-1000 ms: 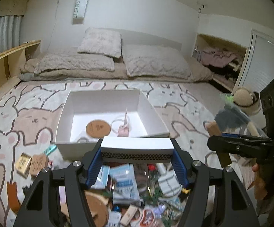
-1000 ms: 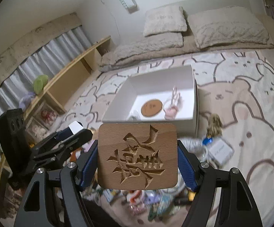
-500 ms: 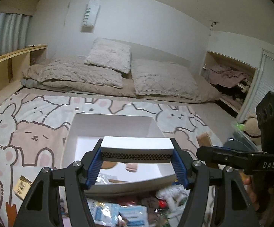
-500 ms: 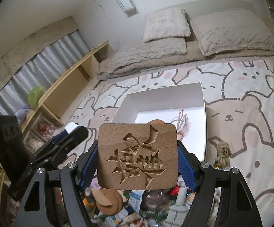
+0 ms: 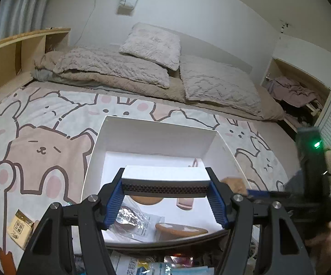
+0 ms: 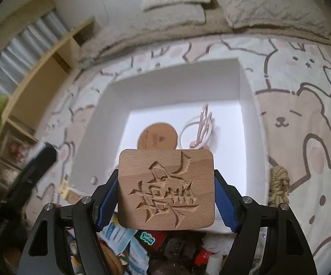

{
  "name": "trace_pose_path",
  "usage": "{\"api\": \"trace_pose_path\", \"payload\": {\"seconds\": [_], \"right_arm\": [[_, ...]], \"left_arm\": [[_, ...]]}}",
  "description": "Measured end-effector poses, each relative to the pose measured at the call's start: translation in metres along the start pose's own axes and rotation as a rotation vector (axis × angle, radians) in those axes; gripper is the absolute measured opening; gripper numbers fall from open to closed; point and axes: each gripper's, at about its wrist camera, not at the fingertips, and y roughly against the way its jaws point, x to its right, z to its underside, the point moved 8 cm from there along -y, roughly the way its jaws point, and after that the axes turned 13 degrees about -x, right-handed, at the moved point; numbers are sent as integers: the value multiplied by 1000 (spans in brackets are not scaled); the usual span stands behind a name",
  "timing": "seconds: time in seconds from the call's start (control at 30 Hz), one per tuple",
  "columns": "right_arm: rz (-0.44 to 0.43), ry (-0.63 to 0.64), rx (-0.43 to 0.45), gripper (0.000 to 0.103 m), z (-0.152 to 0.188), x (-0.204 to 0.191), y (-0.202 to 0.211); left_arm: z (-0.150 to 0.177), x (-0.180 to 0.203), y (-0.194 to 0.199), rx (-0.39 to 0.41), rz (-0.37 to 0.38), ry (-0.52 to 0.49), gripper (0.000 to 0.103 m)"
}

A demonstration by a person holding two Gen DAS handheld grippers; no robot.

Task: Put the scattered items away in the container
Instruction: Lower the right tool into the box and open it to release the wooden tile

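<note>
My left gripper (image 5: pixel 165 186) is shut on a white matchbox (image 5: pixel 165 176) with a dark striking strip, held over the near half of the open white box (image 5: pixel 156 135). My right gripper (image 6: pixel 166 190) is shut on a carved wooden block (image 6: pixel 166 189), hanging above the white box (image 6: pixel 248 105) near its front wall. Inside the box lie a round cork coaster (image 6: pixel 157 136), a clear ring with a pink clip (image 6: pixel 199 126), a clear plastic packet (image 5: pixel 135 221) and a brown iced cookie shape (image 5: pixel 181 229). The right gripper (image 5: pixel 280 197) shows blurred at the right of the left wrist view.
The box sits on a cartoon-animal bedsheet (image 5: pixel 39 142). A heap of loose small items (image 6: pixel 142 247) lies just in front of the box. A rope knot (image 6: pixel 278 183) lies right of it, a small yellow packet (image 5: pixel 20 226) to its left. Pillows (image 5: pixel 151 42) and a wooden shelf (image 5: pixel 12 52) lie beyond.
Both grippers moved forward and down from over the heap to above the white box, each keeping its item. The right wrist view tilted more steeply downward.
</note>
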Motion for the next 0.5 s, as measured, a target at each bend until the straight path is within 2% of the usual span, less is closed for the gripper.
{"api": "trace_pose_path", "payload": {"seconds": [0.27,0.5], "right_arm": [[155,-18,-111,76,-5,21,-40],[260,30,-195,76,-1,21,-58]], "left_arm": [[10,1,-31,-72,-12,-15,66],[20,5,-53,-126,-30,-35,66]]}}
